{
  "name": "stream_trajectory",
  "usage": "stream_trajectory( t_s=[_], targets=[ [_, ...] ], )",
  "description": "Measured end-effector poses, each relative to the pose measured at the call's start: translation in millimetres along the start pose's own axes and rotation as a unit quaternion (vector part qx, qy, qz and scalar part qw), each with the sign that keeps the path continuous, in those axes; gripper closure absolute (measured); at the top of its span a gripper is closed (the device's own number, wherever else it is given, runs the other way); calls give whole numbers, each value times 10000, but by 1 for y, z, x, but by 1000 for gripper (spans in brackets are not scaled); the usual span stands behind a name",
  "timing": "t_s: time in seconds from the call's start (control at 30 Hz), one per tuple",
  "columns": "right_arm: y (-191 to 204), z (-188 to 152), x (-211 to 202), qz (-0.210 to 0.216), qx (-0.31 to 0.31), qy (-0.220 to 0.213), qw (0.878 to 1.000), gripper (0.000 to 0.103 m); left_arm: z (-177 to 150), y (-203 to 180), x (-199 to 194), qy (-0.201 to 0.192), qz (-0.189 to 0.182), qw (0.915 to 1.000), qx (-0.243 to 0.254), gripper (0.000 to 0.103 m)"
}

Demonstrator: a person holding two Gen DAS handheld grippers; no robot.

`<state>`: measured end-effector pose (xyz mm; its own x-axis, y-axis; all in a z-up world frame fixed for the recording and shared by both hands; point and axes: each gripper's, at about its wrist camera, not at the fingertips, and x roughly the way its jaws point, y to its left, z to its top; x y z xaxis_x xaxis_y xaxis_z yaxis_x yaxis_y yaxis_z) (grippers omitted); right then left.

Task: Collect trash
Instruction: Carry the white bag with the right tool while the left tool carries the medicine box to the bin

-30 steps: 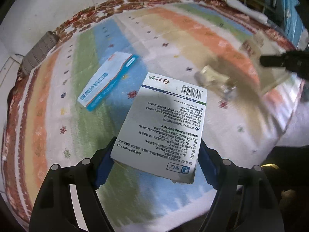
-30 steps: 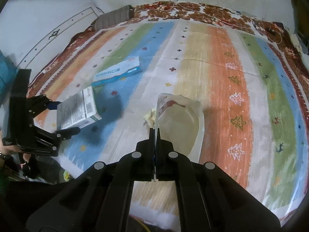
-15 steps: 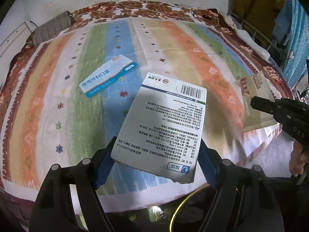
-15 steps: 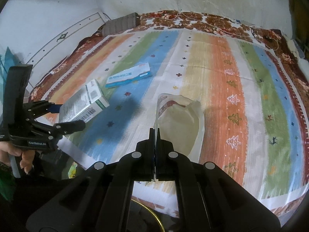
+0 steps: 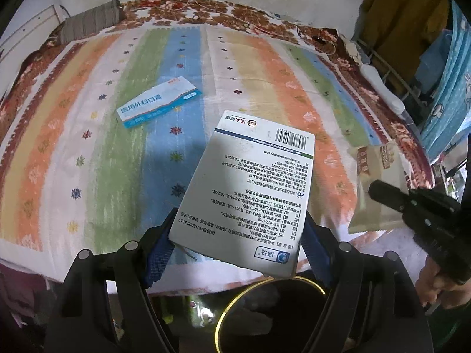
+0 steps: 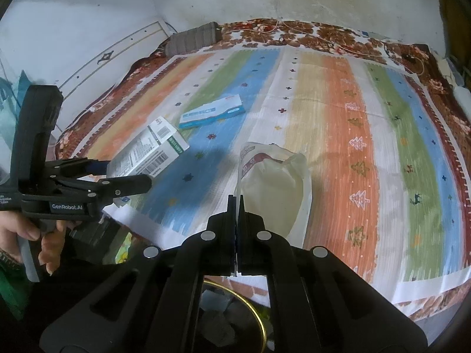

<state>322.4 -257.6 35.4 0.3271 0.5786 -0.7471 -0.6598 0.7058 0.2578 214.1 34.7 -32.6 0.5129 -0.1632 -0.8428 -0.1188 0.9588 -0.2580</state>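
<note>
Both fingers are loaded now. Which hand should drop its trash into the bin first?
Left, probably. The white medicine box in the left gripper hangs almost over the gold-rimmed black bin. The right gripper holds its beige plastic bag out over the striped blanket.

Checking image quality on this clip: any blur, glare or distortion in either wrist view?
Left wrist: strong fisheye bending, medicine box sharp, print readable, its shadow falling on the striped blanket. Right wrist: blanket smeared toward the right edge, no glare.
</note>
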Motion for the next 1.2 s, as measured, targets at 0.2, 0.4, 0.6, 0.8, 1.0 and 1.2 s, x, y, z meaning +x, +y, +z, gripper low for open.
stream_trajectory(
  t_s=[0.2, 0.4, 0.6, 0.8, 1.0, 1.2],
  targets=[
    [1, -10, -17, 87, 183, -52, 9998, 103, -11, -6, -14, -36, -306, 9991, -304, 27],
    [4, -22, -33, 244, 315, -145, 9991, 103, -26, -15, -24, -78, -643, 9967, -487, 27],
    [12, -34, -46, 370, 328, -232, 9985, 103, -45, -24, -33, -131, -978, 9929, -660, 27],
    [18, -52, -46, 337, 370, -113, 9987, 103, -61, -26, -38, -186, -1296, 9875, -876, 27],
    [17, -78, -50, 370, 596, -12, 9975, 103, -86, -24, -40, -48, -1579, 9799, -1221, 27],
    [23, -102, -58, 416, 696, -14, 9967, 103, -118, -27, -39, 74, -1728, 9748, -1410, 27]
  ],
)
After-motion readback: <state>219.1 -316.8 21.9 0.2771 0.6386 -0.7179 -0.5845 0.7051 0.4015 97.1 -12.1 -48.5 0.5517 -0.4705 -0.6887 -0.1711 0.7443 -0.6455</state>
